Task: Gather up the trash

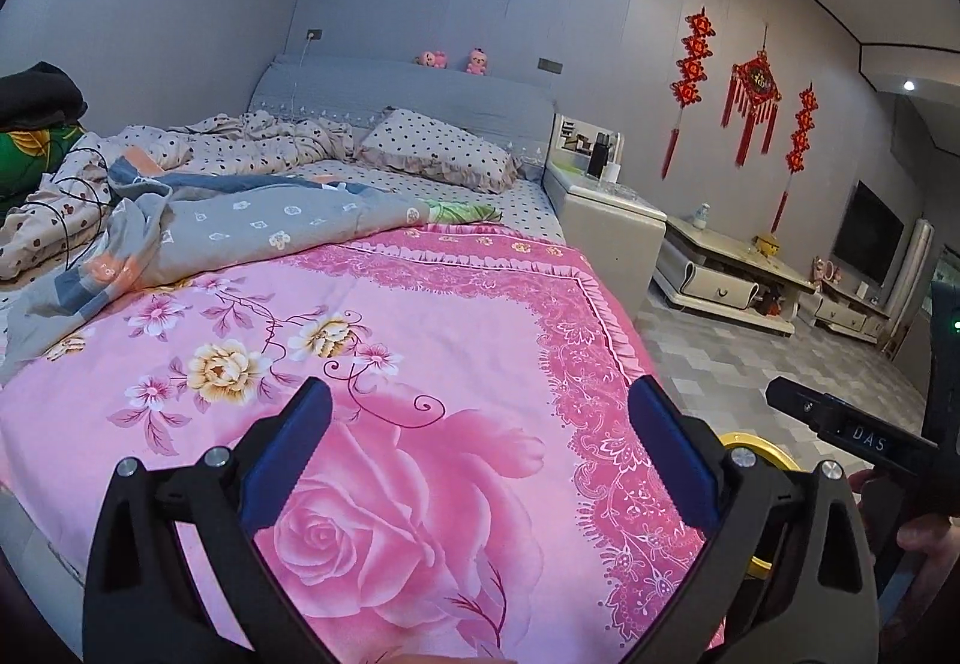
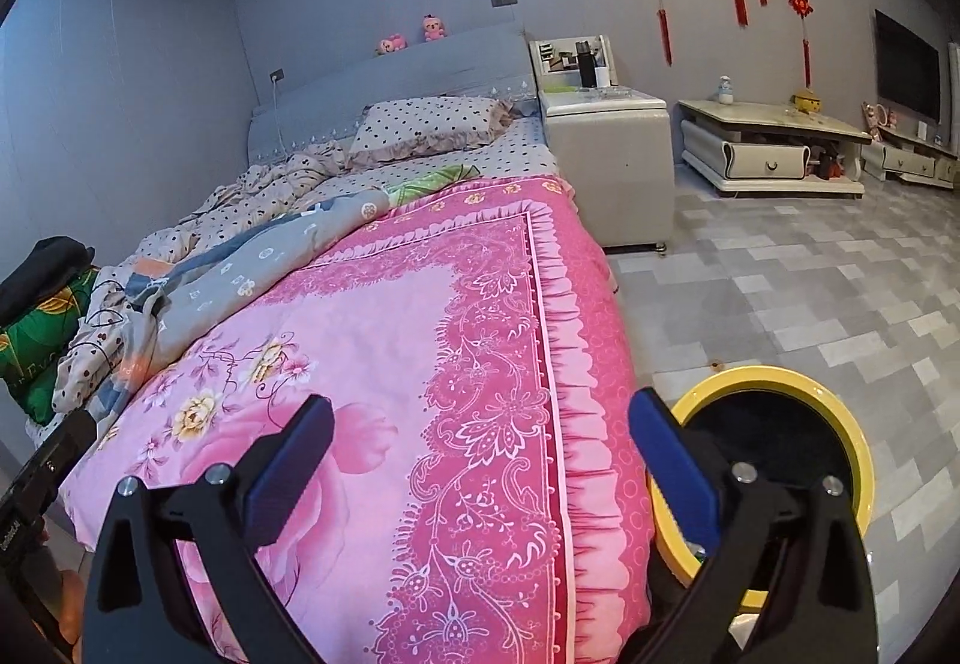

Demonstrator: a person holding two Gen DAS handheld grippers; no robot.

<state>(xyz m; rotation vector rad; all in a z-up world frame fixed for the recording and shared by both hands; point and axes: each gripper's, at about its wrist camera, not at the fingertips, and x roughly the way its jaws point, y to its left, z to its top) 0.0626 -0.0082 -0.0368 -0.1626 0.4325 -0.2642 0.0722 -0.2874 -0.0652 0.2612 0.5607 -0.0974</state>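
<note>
yellow-rimmed bin on floor, just beside wide-open right claw

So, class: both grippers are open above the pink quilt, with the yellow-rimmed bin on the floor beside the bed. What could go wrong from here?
1. No trash shows on the pink quilt, so either open gripper, left or right, might pinch bedding instead.
2. A black cable lies among the crumpled bedding and could snag.
3. The yellow-rimmed bin stands close beside the bed; a low swing might tip it.
</note>
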